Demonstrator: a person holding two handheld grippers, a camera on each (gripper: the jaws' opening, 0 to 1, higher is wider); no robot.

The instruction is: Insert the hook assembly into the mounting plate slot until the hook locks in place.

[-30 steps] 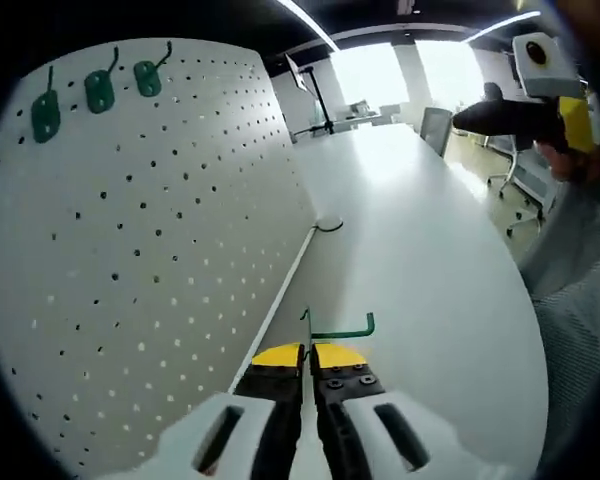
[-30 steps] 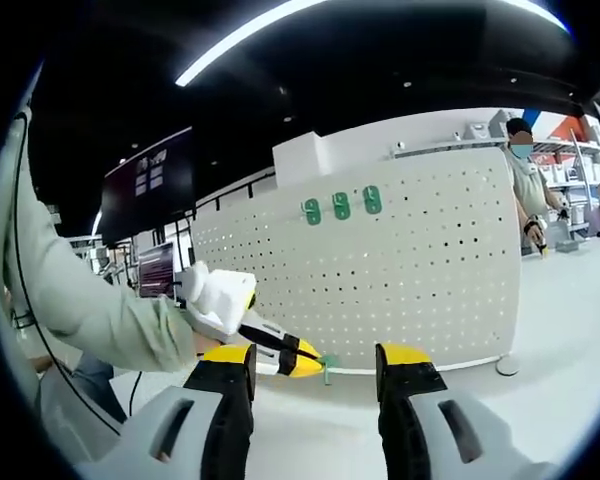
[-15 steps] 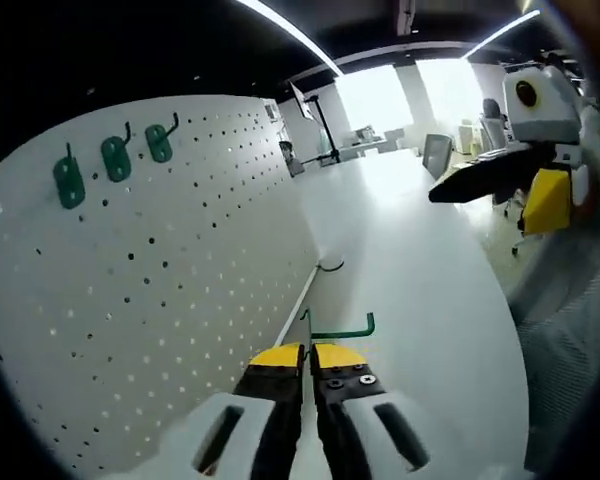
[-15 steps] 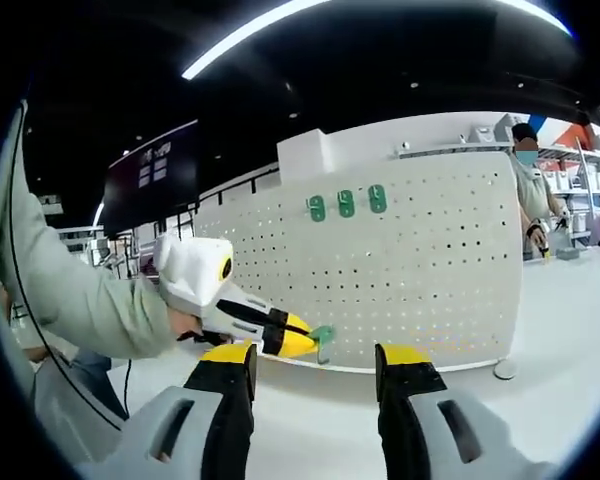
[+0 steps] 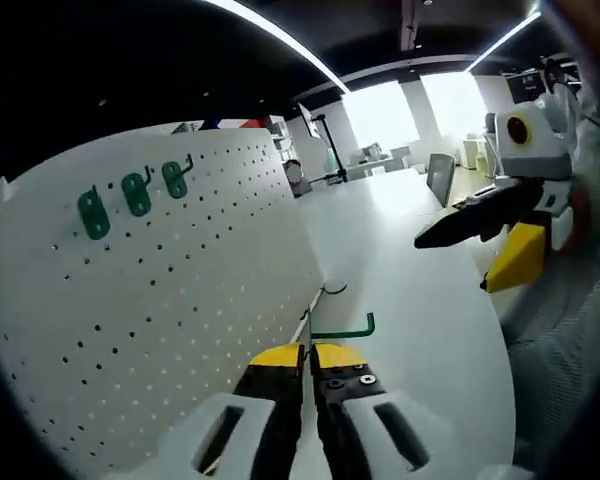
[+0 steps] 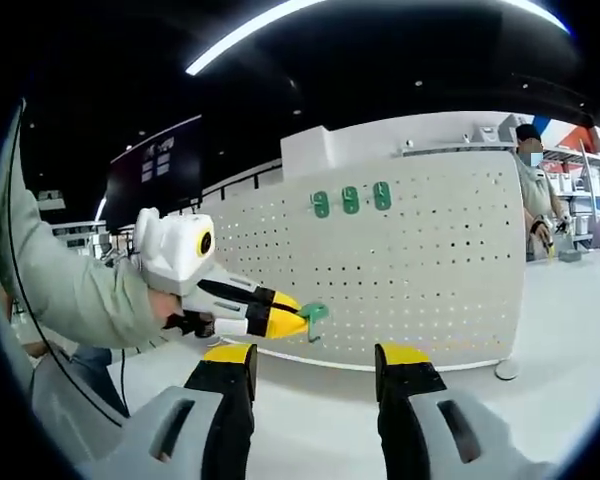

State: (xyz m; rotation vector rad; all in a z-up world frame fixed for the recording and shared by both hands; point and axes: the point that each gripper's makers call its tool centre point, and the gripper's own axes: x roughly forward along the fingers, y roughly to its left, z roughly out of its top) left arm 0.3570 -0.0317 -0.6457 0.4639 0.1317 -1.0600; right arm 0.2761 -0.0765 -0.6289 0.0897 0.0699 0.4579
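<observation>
Beside the pegboard [image 5: 160, 330], left gripper [image 5: 305, 352] fingers clamp green hook [image 5: 342, 328], right gripper [image 6: 320, 365] fingers apart.

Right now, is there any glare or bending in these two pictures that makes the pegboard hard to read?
Left gripper view: bright windows wash out the far room, and the pegboard bulges from the fisheye, holes still clear. Right gripper view: evenly lit pegboard, sharp, under a curved ceiling light.

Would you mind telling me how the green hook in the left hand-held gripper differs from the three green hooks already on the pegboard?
The held hook is clamped in the shut left hand-held gripper, off the pegboard; the three mounted hooks sit in a row high on that board. The held one is alone; those are side by side. All are green.
</observation>
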